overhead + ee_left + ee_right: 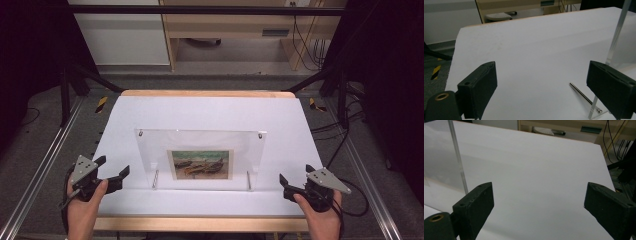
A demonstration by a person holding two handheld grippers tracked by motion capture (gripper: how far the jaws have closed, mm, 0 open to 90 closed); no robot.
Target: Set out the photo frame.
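The left gripper [113, 169] rests at the near left corner of the white table [210, 112] with its 2 jaws spread wide and nothing between them; the right gripper [296, 178] sits at the near right corner, jaws likewise wide and empty. Between them, well apart from both, stands the clear acrylic photo frame [200, 159], upright or leaning slightly back on 2 metal support pins [584, 97], with a small print of beached boats [201, 164] held low in its centre. The frame's long axis runs left to right across the table, and its picture face points toward the person. From the left gripper view the frame's left edge [617, 32] rises just beyond the right-hand jaw; from the right gripper view its right edge [457, 157] rises past the left-hand jaw. The step in hand looks like an approach on the frame from both sides. To do it well, each gripper should probably close on a vertical side edge at matching height, squarely across the panel's thickness, because slick acrylic may slip or tip off its pins if one side is gripped first.
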